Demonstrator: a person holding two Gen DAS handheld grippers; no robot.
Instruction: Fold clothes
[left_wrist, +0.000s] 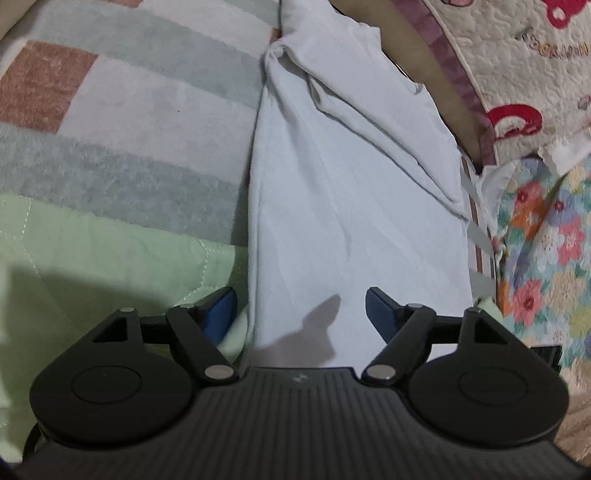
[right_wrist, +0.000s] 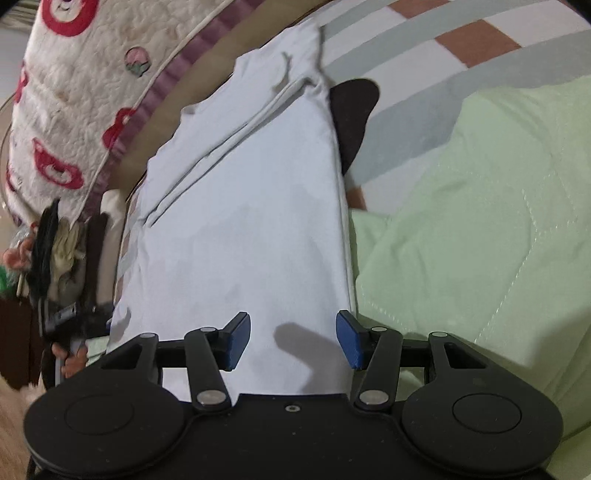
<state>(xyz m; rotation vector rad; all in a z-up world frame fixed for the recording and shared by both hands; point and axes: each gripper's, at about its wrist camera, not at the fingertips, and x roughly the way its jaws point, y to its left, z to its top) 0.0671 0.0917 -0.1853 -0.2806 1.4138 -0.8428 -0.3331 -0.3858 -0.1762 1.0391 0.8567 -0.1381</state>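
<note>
Left wrist view:
- Your left gripper (left_wrist: 301, 312): jaws spread wide, blue pads empty, poised over the near end of the garment.
- White T-shirt (left_wrist: 351, 192): folded lengthwise into a long strip, running away from you up the middle of the bed; a sleeve lies doubled over its far right side.
- Striped blanket (left_wrist: 129, 110): grey, white and brown blocks, under and left of the shirt.
- Green quilt (left_wrist: 92, 251): near left, beside the shirt's edge.
- Floral quilt (left_wrist: 546, 258): at the right edge.
- Cream quilt with red prints (left_wrist: 517, 55): upper right.

Right wrist view:
- Your right gripper (right_wrist: 293, 341): jaws apart, nothing between the pads, above the shirt's near hem.
- White T-shirt (right_wrist: 251, 206): same long strip, the sleeve fold on its far left.
- Dark object (right_wrist: 351, 110): half hidden behind the shirt's right edge; what it is cannot be told.
- Green quilt (right_wrist: 461, 221): right of the shirt, touching its edge.
- Cream quilt with red prints (right_wrist: 74, 92): upper left.
</note>
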